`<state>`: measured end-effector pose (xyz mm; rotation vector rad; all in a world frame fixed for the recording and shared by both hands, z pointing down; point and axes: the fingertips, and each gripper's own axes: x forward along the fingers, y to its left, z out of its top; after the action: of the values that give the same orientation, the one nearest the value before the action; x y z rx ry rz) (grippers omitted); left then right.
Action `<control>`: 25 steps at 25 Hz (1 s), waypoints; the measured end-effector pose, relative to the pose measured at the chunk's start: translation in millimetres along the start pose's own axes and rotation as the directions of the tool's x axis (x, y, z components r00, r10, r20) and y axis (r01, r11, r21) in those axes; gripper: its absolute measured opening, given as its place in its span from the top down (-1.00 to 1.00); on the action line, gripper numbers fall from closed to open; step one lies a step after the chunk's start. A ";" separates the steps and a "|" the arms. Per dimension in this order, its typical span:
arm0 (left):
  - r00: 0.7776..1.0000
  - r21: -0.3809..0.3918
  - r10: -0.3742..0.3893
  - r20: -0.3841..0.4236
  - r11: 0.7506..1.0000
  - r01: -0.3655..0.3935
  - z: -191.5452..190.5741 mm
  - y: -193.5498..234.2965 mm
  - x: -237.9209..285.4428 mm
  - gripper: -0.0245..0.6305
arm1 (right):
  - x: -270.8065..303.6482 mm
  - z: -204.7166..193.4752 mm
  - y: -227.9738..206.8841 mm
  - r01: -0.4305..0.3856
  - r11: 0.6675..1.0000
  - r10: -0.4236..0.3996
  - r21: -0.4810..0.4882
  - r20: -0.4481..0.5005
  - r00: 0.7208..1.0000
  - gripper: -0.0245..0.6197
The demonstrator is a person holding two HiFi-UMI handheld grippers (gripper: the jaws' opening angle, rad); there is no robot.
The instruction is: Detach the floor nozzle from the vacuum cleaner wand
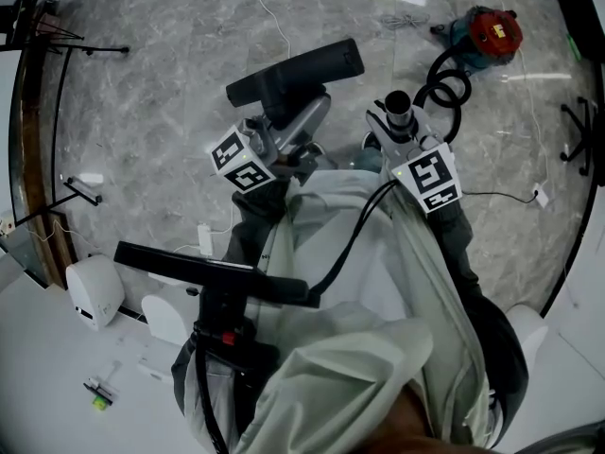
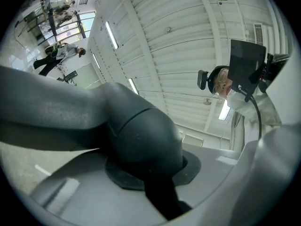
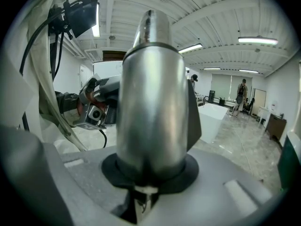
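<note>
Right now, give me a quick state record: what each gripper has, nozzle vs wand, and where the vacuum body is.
left gripper: shut on the dark neck of the floor nozzle
right gripper: shut on the metal wand
nozzle vs wand: apart, with the wand's open end bare
hose: loops from the wand toward the vacuum cleaner
vacuum cleaner: red, on the floor beyond the right gripper
status: nozzle looks detached

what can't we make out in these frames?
- Head view: where the hose leads, hidden behind the right gripper.
- Left gripper view: the floor nozzle head runs off the left edge; its underside is unseen.
- Right gripper view: the wand open end points away, so its inside is hidden.
- Head view: small bits on the floor, lower left, too small to identify.
</note>
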<state>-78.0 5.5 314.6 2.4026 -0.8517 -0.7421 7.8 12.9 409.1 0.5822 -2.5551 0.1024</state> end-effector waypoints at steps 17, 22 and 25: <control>1.000 -0.019 -0.019 -0.008 1.000 0.018 -4.4 -0.1 4.6 0.69 | 1.9 -2.5 2.6 0.002 1.000 -0.002 0.003 -0.008 1.000 0.71; 1.000 -0.025 -0.025 -0.012 0.999 0.025 -5.9 -1.5 6.1 0.68 | 2.3 -1.8 3.8 -0.001 1.000 0.001 0.001 -0.009 1.000 0.71; 1.000 -0.026 -0.026 -0.014 0.999 0.025 -6.5 -1.7 6.4 0.68 | 2.7 -2.0 4.4 -0.004 1.000 0.004 0.000 -0.009 1.000 0.71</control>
<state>-69.0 4.0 316.3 2.3972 -0.8022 -0.7401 4.8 16.2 412.3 0.5745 -2.5473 0.1059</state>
